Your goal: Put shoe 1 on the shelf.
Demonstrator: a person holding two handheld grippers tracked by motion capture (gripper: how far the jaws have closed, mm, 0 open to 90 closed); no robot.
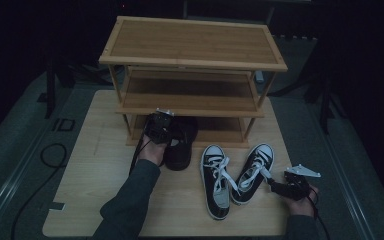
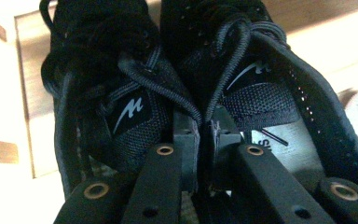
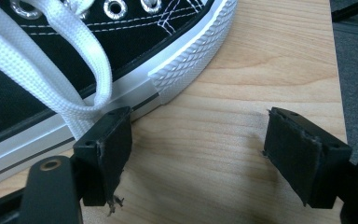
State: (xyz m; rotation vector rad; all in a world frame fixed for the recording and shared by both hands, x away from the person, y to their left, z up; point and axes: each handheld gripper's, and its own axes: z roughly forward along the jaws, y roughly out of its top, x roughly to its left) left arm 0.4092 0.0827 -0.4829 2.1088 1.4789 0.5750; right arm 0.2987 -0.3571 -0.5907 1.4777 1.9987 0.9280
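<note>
Black trainers (image 2: 186, 88): a dark pair side by side at the foot of the wooden rack (image 1: 192, 42), toes pointing in under the lowest shelf (image 1: 220, 132), heels out on the table (image 1: 105, 165).
Left gripper (image 1: 159, 129): right on top of that pair, left of centre and far from the person; its jaws are almost pressed together, pinching the two inner collars where the trainers meet.
Left gripper view: both tongues with their white logos and the dark laces fill the space just beyond the pads.
Right gripper (image 1: 276, 186): near right of the table, jaws spread wide, nothing between them but bare wood.
Canvas sneakers (image 1: 232, 175): black with white laces and toe caps, lying near centre in a V, well apart from the dark pair.
Contact: the right gripper's left pad (image 3: 105, 149) sits just beside the white rubber sole of the right-hand sneaker (image 3: 121, 56), a lace loop hanging over it; whether it touches the sole, cannot tell.
</note>
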